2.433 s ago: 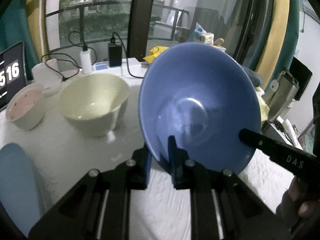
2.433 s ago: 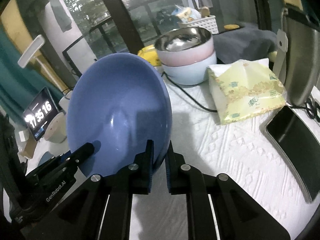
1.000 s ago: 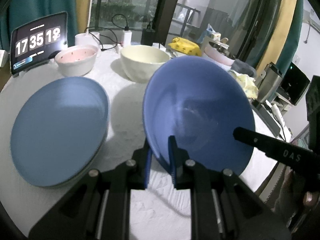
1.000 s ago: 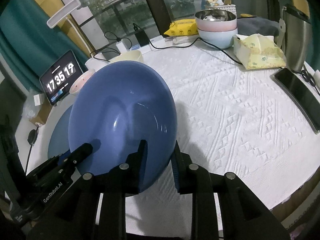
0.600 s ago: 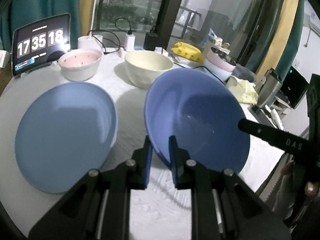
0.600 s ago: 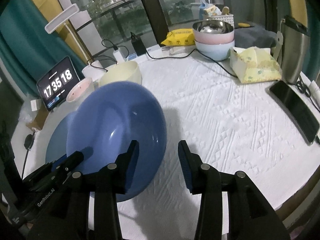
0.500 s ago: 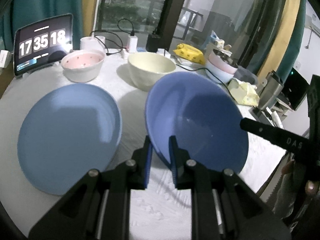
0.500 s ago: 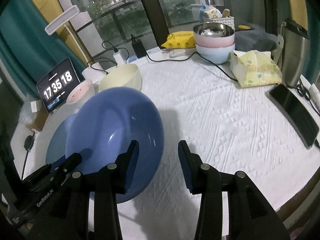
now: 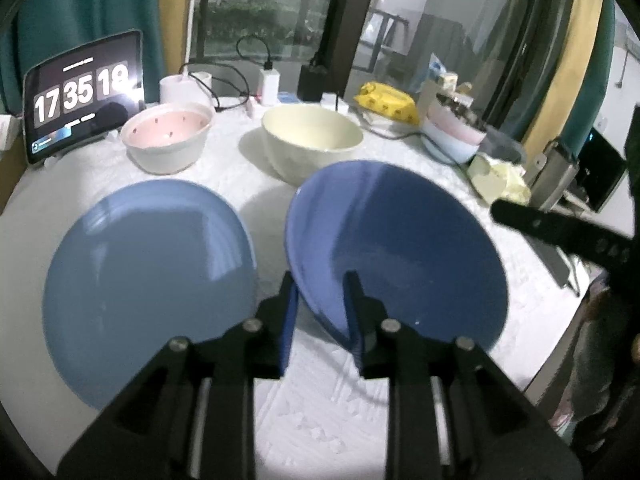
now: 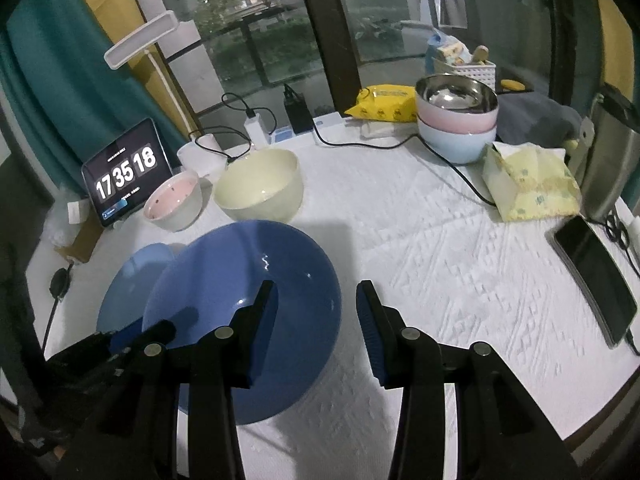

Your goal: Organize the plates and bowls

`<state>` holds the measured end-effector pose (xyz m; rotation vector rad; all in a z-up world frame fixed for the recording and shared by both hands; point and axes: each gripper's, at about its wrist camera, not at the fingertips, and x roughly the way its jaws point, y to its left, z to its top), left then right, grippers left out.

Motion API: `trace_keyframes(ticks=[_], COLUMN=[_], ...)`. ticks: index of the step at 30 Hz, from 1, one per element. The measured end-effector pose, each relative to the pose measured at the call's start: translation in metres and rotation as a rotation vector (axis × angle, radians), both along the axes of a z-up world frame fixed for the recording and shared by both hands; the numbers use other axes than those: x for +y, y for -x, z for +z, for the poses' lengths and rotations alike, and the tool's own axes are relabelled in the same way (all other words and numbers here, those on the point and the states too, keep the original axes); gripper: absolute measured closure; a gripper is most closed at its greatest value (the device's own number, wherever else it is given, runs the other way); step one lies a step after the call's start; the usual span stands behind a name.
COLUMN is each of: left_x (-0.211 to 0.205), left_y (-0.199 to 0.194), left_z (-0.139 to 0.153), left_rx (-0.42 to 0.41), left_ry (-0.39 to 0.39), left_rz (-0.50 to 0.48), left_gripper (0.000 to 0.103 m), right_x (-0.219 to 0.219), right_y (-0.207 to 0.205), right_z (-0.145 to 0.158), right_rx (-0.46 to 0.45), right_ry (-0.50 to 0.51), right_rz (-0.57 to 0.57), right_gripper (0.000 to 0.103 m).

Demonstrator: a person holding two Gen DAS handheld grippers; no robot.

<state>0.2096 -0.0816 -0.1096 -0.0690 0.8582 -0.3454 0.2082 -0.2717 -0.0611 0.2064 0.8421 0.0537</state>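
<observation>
My left gripper (image 9: 320, 300) is shut on the near rim of a dark blue plate (image 9: 400, 248), held tilted just above the white tablecloth; the plate also shows in the right wrist view (image 10: 248, 304). A lighter blue plate (image 9: 148, 276) lies flat to its left, partly hidden behind it in the right wrist view (image 10: 128, 292). My right gripper (image 10: 316, 312) is open and empty at the dark plate's right edge. A cream bowl (image 9: 312, 140) and a pink-lined bowl (image 9: 168, 136) stand behind.
Stacked bowls with a steel one on top (image 10: 456, 120) stand at the back right. A tissue pack (image 10: 528, 184), a phone (image 10: 592, 276), a metal flask (image 10: 608, 160), a clock tablet (image 10: 124, 172), chargers and cables line the table's back and right edge.
My right gripper has opened and let go of the dark blue plate and drawn back a little. The left gripper has lowered the plate toward the table beside the light blue plate.
</observation>
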Motion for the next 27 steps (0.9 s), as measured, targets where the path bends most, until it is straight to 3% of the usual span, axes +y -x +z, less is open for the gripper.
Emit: trace_keyframes(ticks=[6, 10, 21, 27], left_x=[-0.001, 0.01, 0.021, 0.019], left_y=[-0.009, -0.012, -0.035, -0.058], left_z=[0.0, 0.009, 0.035, 0.036], left_rx=[0.021, -0.002, -0.057, -0.038], left_ry=[0.023, 0.042, 0.029, 0.022], left_rz=[-0.02, 0.018, 0.025, 0.024], left_gripper=[0.076, 0.054, 0.054, 0.054], right_x=[0.002, 0.002, 0.011, 0.012], right_y=[-0.011, -0.02, -0.048, -0.065], right_z=[0.001, -0.001, -0.004, 0.002], right_rx=[0.003, 0.012, 0.03, 0.021], right_ry=[0.01, 0.018, 0.026, 0.02], right_rz=[0.004, 0.005, 0.034, 0.055], right_gripper=[0.06, 0.06, 0.06, 0.06])
